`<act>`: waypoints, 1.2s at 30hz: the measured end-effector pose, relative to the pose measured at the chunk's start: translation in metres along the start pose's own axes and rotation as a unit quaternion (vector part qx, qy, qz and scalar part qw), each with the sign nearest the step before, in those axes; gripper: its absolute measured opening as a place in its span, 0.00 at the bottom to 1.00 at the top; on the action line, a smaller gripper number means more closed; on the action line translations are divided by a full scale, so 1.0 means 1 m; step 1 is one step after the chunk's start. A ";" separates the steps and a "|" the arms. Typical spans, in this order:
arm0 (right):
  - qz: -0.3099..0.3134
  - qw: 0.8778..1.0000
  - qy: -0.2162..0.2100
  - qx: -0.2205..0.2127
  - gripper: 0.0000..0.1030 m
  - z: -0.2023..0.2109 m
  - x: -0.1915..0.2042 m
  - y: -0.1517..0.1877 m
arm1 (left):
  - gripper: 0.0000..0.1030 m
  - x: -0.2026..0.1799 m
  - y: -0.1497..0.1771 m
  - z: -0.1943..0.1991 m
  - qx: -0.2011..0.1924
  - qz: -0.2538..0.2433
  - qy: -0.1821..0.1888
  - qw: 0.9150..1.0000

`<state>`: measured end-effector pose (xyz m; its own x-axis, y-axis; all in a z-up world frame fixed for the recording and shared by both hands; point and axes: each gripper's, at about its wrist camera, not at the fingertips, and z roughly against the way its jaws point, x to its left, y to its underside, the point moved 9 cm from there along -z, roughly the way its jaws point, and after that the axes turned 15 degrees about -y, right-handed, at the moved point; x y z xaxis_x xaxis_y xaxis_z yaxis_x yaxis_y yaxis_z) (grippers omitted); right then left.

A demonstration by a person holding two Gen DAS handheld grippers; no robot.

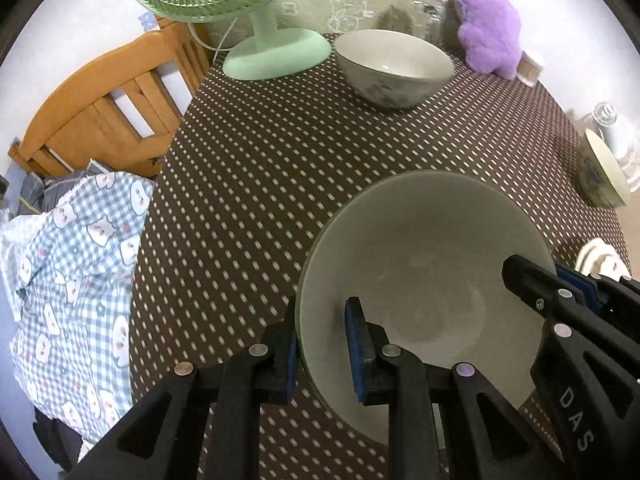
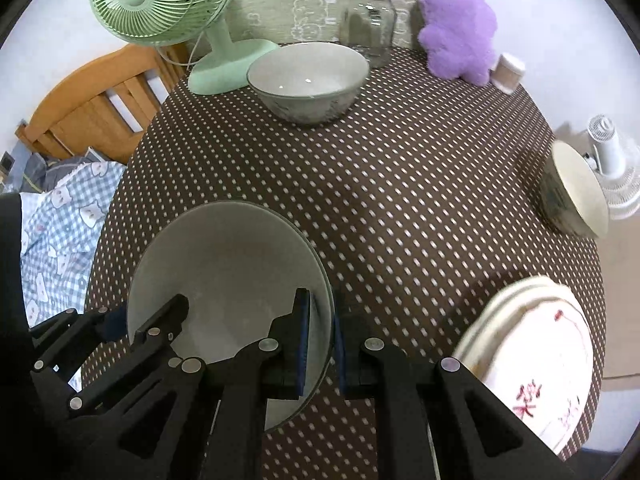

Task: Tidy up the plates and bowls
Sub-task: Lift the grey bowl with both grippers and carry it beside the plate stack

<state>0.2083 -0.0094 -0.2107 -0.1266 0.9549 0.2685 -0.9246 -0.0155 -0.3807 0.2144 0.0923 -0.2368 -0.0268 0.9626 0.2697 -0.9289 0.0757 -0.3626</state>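
Note:
A large grey bowl (image 1: 424, 272) sits near the front of the dotted table; it also shows in the right wrist view (image 2: 232, 264). My left gripper (image 1: 322, 354) straddles its left rim, one finger outside and one inside, with a gap at the inner pad. My right gripper (image 2: 322, 346) straddles its right rim and looks closed on it; it also shows in the left wrist view (image 1: 560, 284). A second grey bowl (image 2: 308, 80) stands at the back. A third bowl (image 2: 576, 188) sits at the right edge. Stacked white plates (image 2: 536, 352) lie at the front right.
A green fan (image 2: 168, 12), a glass jar (image 2: 368, 20), a purple plush toy (image 2: 456, 24) and a small white pot (image 2: 508, 72) stand along the back. A wooden chair (image 1: 108, 104) and checked bedding (image 1: 76, 280) lie left of the table. A white fan (image 2: 608, 160) stands at the right.

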 end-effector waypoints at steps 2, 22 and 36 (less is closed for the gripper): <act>-0.007 1.000 -0.001 0.001 0.13 0.006 -0.006 0.011 | 0.18 -0.004 0.006 0.005 0.000 -0.003 0.000 1.000; -0.038 0.999 -0.009 0.014 0.14 0.021 -0.043 0.073 | 0.18 -0.044 0.061 0.025 0.015 -0.029 -0.012 0.999; -0.043 0.999 -0.009 0.030 0.41 0.022 -0.041 0.074 | 0.54 -0.038 0.063 0.031 0.009 -0.019 0.015 1.000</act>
<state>0.1369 -0.0557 -0.2305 -0.0513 0.9479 0.3145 -0.9518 0.0489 -0.3027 0.1453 0.0527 -0.2421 0.0199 0.9664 0.2564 -0.9358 0.1083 -0.3356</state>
